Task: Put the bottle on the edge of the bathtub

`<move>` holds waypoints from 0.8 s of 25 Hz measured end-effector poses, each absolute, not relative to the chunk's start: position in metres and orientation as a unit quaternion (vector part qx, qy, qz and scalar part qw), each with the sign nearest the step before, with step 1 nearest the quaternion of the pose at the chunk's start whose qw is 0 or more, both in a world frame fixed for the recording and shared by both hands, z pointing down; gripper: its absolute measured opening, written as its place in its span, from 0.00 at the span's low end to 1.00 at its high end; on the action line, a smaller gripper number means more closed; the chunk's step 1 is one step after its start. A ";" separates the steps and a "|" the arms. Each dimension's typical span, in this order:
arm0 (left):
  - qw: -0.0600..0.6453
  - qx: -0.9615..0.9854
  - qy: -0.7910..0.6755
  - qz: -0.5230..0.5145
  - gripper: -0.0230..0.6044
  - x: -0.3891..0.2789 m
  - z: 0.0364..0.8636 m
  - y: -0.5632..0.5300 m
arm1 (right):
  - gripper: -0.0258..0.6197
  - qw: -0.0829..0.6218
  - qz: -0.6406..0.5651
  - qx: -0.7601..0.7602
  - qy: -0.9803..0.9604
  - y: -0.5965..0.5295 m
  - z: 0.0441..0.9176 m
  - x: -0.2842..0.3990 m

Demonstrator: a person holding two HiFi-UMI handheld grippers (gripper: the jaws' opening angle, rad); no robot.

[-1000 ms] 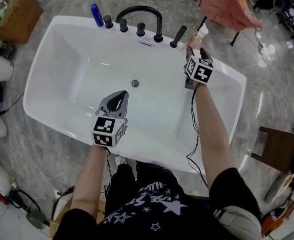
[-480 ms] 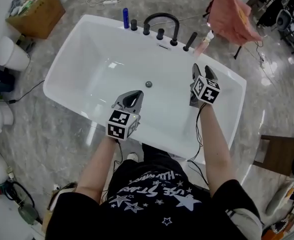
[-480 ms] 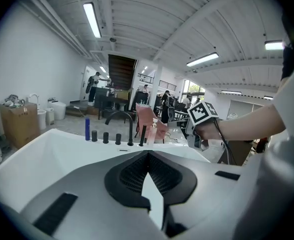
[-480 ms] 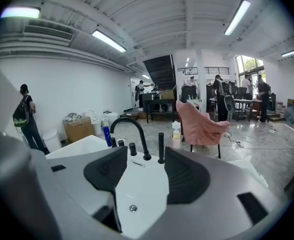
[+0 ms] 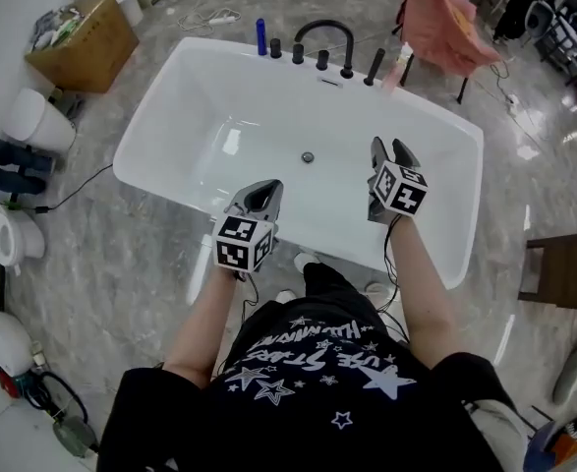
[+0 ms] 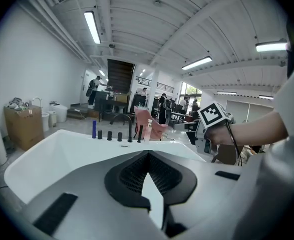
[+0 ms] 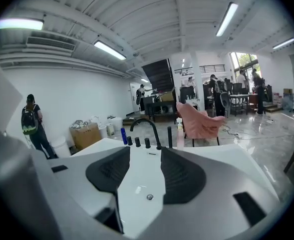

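A pale pink pump bottle (image 5: 402, 63) stands upright on the far rim of the white bathtub (image 5: 150, 136), just right of the black tap handles; it also shows in the left gripper view (image 6: 145, 132) and the right gripper view (image 7: 180, 132). My right gripper (image 5: 388, 147) hovers over the tub's right half, well short of the bottle; its jaws (image 7: 145, 149) are closing with nothing between them. My left gripper (image 5: 265, 193) hangs over the tub's near rim, its tips (image 6: 148, 153) meeting on nothing.
A black arched faucet (image 5: 324, 32) and a blue bottle (image 5: 260, 35) stand on the far rim, and the drain (image 5: 308, 156) lies mid-tub. A cardboard box (image 5: 82, 37) sits at the left. A pink cloth (image 5: 440, 13) hangs behind, and cables cross the floor.
Both grippers have drawn back from the far rim toward the near side of the tub. The right gripper has left the pink bottle, which stays standing on the rim.
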State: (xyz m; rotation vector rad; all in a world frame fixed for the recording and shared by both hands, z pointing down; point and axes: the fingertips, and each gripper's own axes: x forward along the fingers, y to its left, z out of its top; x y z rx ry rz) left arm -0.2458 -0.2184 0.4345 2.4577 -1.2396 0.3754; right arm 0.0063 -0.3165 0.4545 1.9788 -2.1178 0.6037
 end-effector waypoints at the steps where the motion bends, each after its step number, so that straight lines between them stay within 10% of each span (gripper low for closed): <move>1: 0.178 0.872 -0.437 0.132 0.06 -0.248 0.433 -0.207 | 0.34 0.086 0.202 0.669 -0.711 -0.301 0.452 0.004; 20: 0.177 0.898 -0.385 0.116 0.06 -0.212 0.433 -0.094 | 0.06 0.066 0.198 0.676 -0.706 -0.114 0.436 0.006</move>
